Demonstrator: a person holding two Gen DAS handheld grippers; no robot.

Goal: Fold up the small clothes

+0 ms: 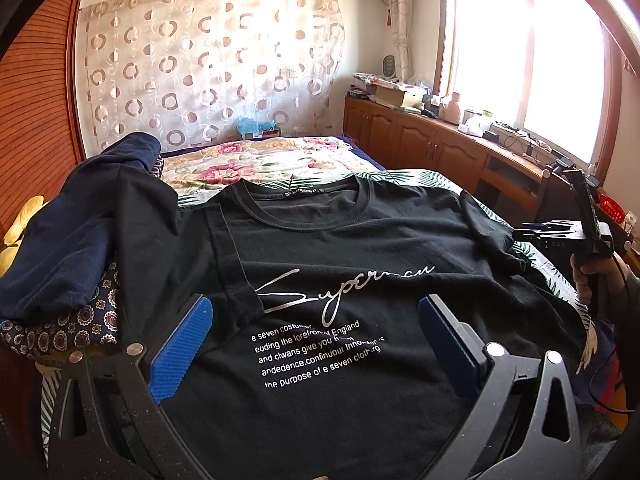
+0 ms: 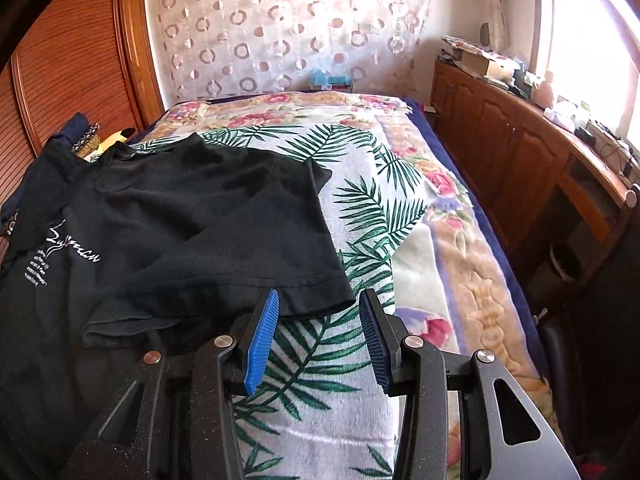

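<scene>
A black T-shirt (image 1: 340, 248) with white print lies face up on the palm-leaf cloth on the bed; its left sleeve is folded in over the chest. My left gripper (image 1: 316, 312) hovers open over the printed text, jaws wide apart, holding nothing. My right gripper (image 2: 318, 302) is open just off the right sleeve hem of the T-shirt (image 2: 192, 220), above the leaf cloth; it also shows in the left wrist view (image 1: 536, 232), held by a hand at the shirt's right sleeve.
A navy garment (image 1: 80, 216) is piled on patterned fabric at the shirt's left. The palm-leaf cloth (image 2: 360, 208) lies over a floral blanket (image 2: 460, 280). Wooden cabinets (image 2: 520, 152) with clutter run along the right; a wooden wardrobe (image 1: 36, 120) stands left.
</scene>
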